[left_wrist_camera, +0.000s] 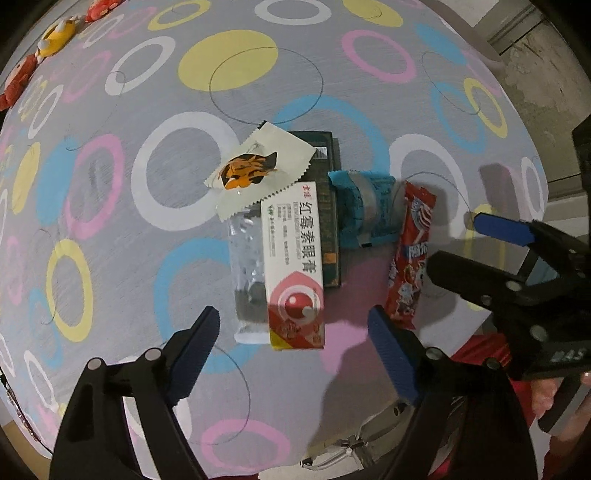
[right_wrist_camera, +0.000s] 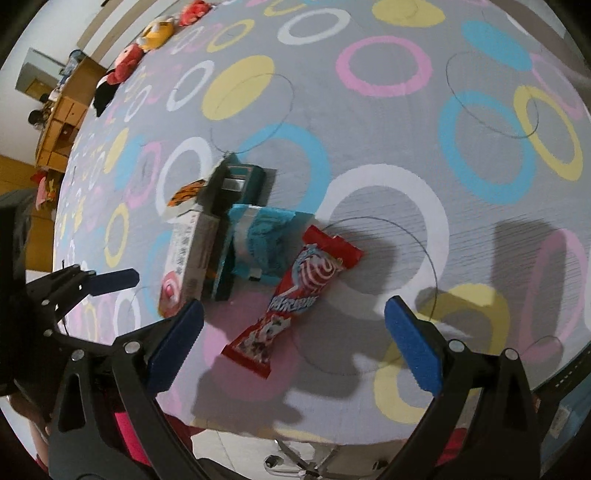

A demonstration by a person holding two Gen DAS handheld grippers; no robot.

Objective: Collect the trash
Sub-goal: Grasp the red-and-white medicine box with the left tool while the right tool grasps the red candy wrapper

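A pile of trash lies on the ring-patterned tablecloth (left_wrist_camera: 110, 229). It holds a white-and-red medicine box (left_wrist_camera: 293, 258), a cream sachet with an orange print (left_wrist_camera: 255, 170), a clear wrapper (left_wrist_camera: 245, 266), a dark green box (left_wrist_camera: 328, 221), a blue wrapper (left_wrist_camera: 364, 210) and a red candy wrapper (left_wrist_camera: 408, 258). My left gripper (left_wrist_camera: 293, 317) points down, open, its pads either side of the medicine box's near end without touching it. My right gripper (right_wrist_camera: 295, 304) is open over the red candy wrapper (right_wrist_camera: 295, 291). It also shows at the right in the left wrist view (left_wrist_camera: 454, 242).
Plush toys (right_wrist_camera: 155, 31) line the table's far left edge. A wooden shelf unit (right_wrist_camera: 62, 110) stands beyond it. The table's near edge runs just below both grippers, with a chair base (right_wrist_camera: 295, 465) under it. A person's hand (left_wrist_camera: 546, 395) holds the right gripper.
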